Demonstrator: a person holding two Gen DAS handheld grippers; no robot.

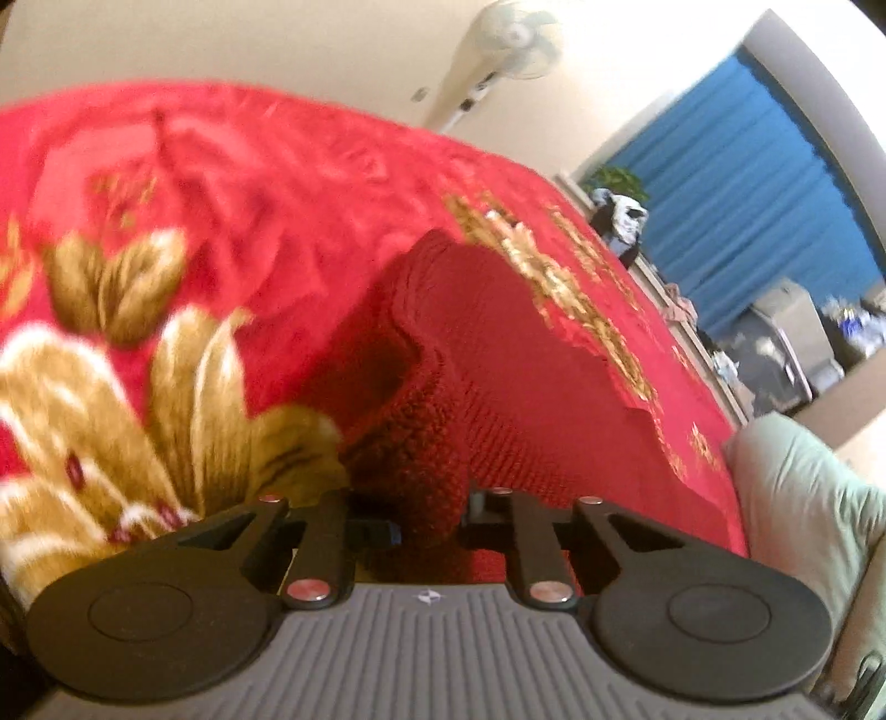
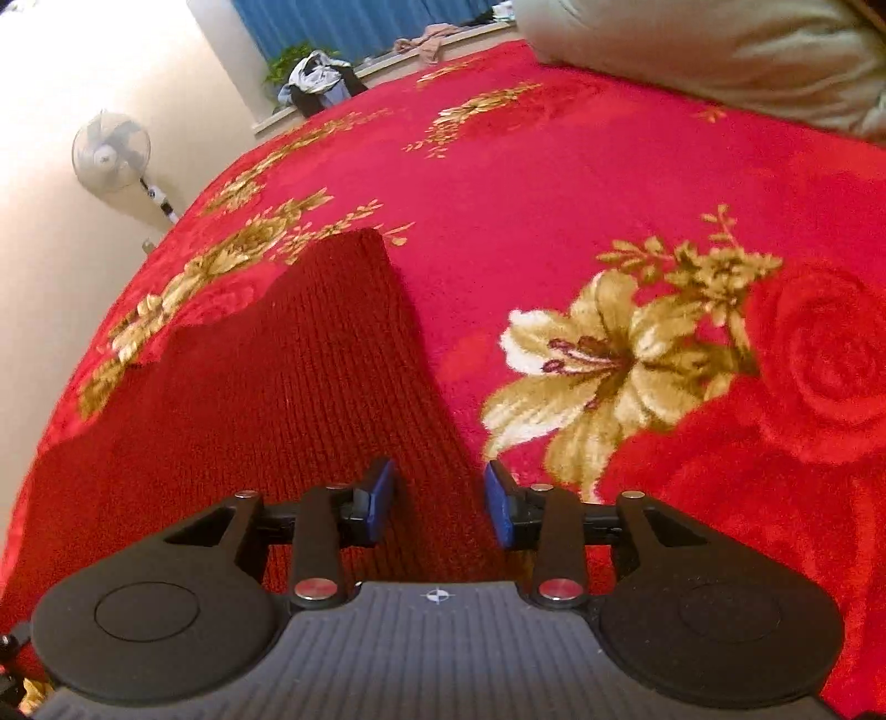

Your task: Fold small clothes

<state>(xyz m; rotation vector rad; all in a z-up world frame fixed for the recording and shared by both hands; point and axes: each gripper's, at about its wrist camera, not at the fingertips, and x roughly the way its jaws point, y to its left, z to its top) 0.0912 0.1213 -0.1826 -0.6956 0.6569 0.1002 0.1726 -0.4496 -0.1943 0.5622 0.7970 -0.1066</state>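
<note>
A dark red knitted garment (image 1: pixel 476 354) lies on a red floral blanket (image 1: pixel 232 183). In the left wrist view my left gripper (image 1: pixel 429 515) is shut on a bunched fold of the garment, lifted off the blanket; the knit hides the pads. In the right wrist view the garment (image 2: pixel 288 365) lies spread flat, one narrow part reaching away. My right gripper (image 2: pixel 440 501) is open, its blue pads (image 2: pixel 382 498) either side of the garment's right edge, close above it.
A pale green pillow (image 2: pixel 720 50) lies at the blanket's (image 2: pixel 554 183) far right edge and also shows in the left wrist view (image 1: pixel 803 498). A standing fan (image 2: pixel 111 149), blue curtains (image 1: pixel 747 183) and a clothes pile (image 2: pixel 318 77) on a ledge lie beyond the bed.
</note>
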